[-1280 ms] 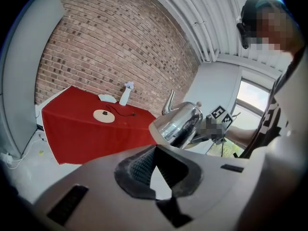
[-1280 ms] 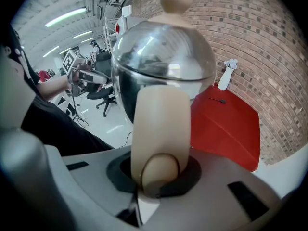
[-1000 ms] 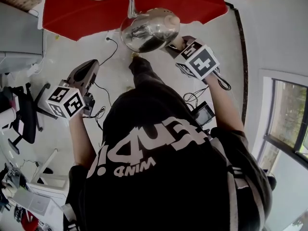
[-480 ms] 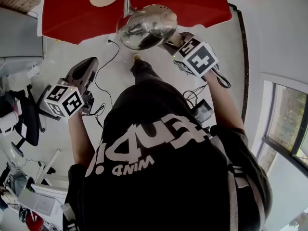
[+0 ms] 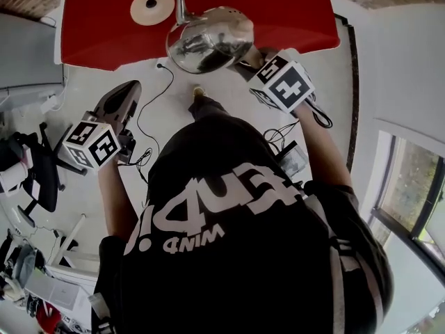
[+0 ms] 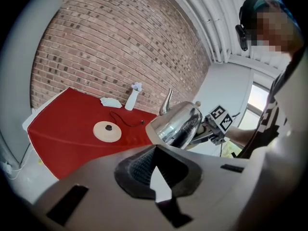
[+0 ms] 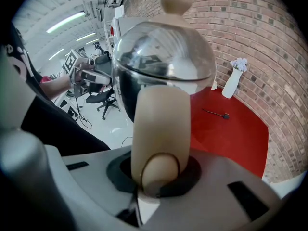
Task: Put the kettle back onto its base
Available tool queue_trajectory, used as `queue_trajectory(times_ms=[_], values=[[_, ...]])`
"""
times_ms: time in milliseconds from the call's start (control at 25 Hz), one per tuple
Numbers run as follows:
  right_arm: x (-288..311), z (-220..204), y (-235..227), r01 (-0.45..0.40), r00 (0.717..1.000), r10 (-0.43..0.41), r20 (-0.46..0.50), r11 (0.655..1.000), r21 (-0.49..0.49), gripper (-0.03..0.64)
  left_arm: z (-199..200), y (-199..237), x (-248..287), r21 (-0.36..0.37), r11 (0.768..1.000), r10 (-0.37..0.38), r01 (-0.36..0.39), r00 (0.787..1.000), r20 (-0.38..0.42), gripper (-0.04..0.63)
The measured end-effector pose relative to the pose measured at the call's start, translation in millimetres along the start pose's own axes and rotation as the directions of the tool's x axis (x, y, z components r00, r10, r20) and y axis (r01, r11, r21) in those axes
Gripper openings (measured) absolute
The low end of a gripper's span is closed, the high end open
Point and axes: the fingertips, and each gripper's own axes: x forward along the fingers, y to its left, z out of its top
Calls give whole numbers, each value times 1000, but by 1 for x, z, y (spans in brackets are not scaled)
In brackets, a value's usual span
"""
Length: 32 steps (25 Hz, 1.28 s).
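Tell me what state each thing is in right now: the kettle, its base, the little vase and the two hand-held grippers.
kettle: lid on, held in the air at the red table's near edge, not on its base.
base: flat on the red table, nothing on it.
vase: upright by the brick wall.
right gripper: shut on the kettle's handle.
left gripper: shut, empty.

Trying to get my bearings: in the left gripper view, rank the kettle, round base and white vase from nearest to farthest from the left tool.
1. Kettle: up in the air, at right.
2. Round base: on the red table, at left.
3. White vase: at the table's back, by the brick wall.
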Motion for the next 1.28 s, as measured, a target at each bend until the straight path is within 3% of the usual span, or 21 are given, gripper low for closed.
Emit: queue_trajectory(times_ms=[280,600,800,1280], values=[[6,-1,-7,1,1000,0,6,1000,-23,63,5,-1,11,10,1000,5,-5,1000,9,9],[16,31,-62,-7,1000,8,13,997,-73,63,39,25,43,-5,999,46,-46,998,31,9],[17,30,-48,9,1000,-9,14,997,-71,63,29,31,29,-2,999,52,-52,998,32,8],[36,91,-58,5,999,-2,34,996,-87,63,60,74,29,3,999,42,-42,999,30,9]])
